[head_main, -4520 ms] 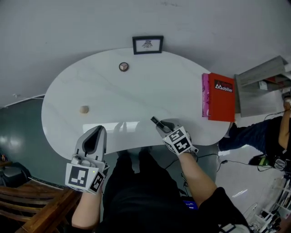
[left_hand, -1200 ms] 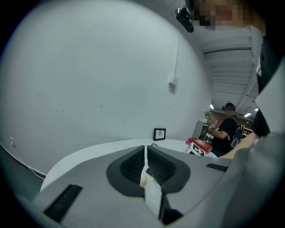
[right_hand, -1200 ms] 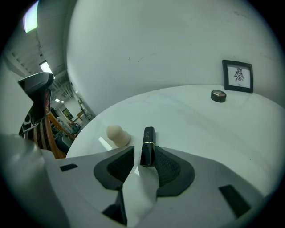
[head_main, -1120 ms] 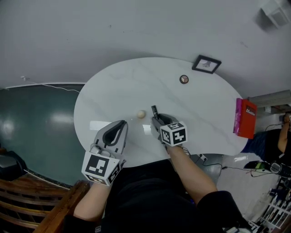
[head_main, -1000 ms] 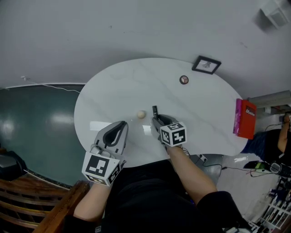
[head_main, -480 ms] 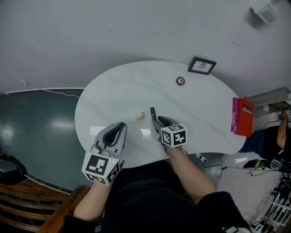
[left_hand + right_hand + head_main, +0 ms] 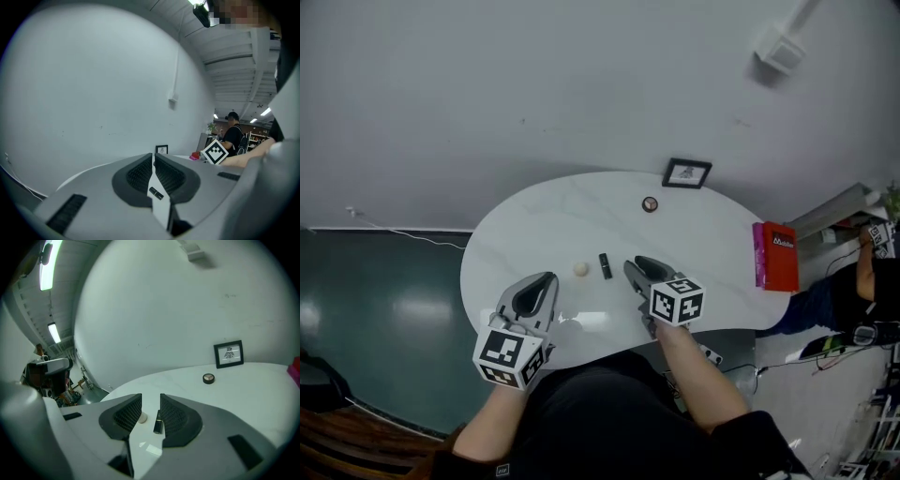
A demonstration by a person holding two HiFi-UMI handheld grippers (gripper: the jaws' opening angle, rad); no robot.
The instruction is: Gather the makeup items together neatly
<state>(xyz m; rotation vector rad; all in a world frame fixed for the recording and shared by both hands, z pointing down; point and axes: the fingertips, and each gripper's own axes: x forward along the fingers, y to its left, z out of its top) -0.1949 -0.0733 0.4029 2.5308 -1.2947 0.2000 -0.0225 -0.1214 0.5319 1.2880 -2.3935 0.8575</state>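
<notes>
- Head view: white oval table (image 7: 534, 225). The left gripper (image 7: 546, 279) hangs over the near-left edge, apart from all the makeup.
- Left gripper view: the left gripper (image 7: 153, 157) has its pads closed to a thin slit with nothing clamped. The black lipstick (image 7: 156, 192) seen through the slit lies on the tabletop beyond, not in the grip.
- Beige round puff (image 7: 580, 269) sits on the table near the middle, just left of the lipstick (image 7: 605, 265). They are close but not touching.
- The lipstick lies flat, long axis pointing away from the person, between the puff and the right gripper (image 7: 633, 267). Nothing touches it.
- Right gripper view: the right gripper (image 7: 151, 397) has its jaws partway open and holds nothing. The lipstick (image 7: 158, 423) shows on the table below, lined up by the right pad. The puff (image 7: 142, 418) shows by the left pad. Neither is gripped.
- Round compact (image 7: 650, 204) sits farther back, well apart from the puff and lipstick. The right gripper view shows pale and brown shade segments in it (image 7: 208, 378).
- Framed picture (image 7: 686, 173) stands upright at the back edge, near the wall.
- Red book (image 7: 775, 255) stands at the table's right end, with a pink one against its left side.
</notes>
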